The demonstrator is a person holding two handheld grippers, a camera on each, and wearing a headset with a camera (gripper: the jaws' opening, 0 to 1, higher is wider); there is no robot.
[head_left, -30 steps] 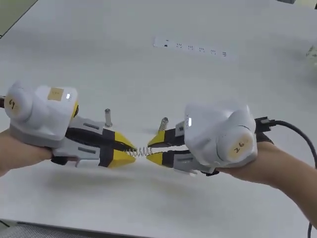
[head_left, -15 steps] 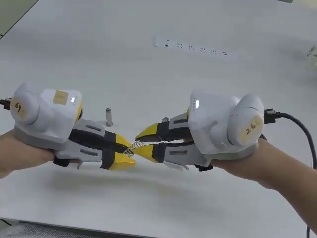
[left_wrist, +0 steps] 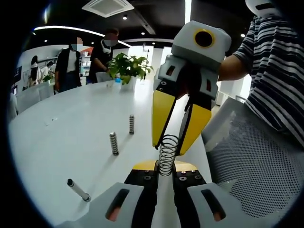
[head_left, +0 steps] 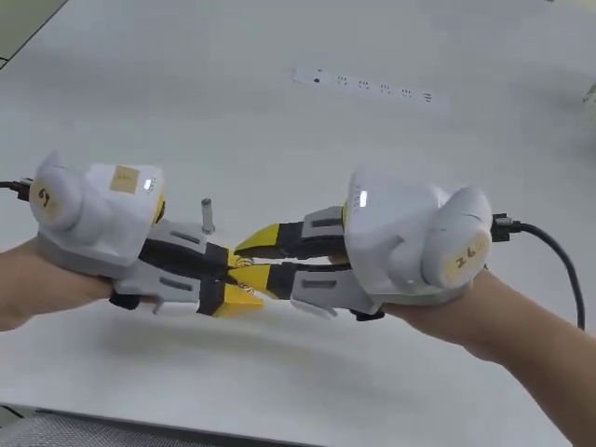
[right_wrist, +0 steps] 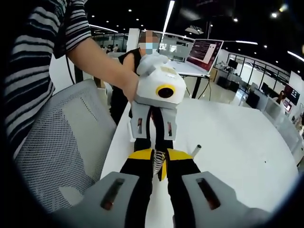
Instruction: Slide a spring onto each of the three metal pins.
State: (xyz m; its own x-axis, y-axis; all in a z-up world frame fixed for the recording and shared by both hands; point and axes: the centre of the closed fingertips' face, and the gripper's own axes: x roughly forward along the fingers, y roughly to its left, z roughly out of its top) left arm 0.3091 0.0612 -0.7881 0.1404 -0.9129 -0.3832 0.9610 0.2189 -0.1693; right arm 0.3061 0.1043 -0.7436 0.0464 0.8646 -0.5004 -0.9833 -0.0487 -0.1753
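Above the white surface [head_left: 279, 56], the left hand-held gripper [left_wrist: 160, 167] and right hand-held gripper [left_wrist: 171, 148] meet near the bare pin [left_wrist: 77, 189]. Between them is the spring [left_wrist: 167, 153]. The left jaws clamp its base; the right jaws are parted astride its top, grip unclear. It is likely light and bendy, so hold one end.

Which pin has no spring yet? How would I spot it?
On the white table, three metal pins stand in a line beside the left gripper. The bare pin is the one closest to that gripper: smooth, with a dark tip, while its two neighbours each wear a coiled spring.
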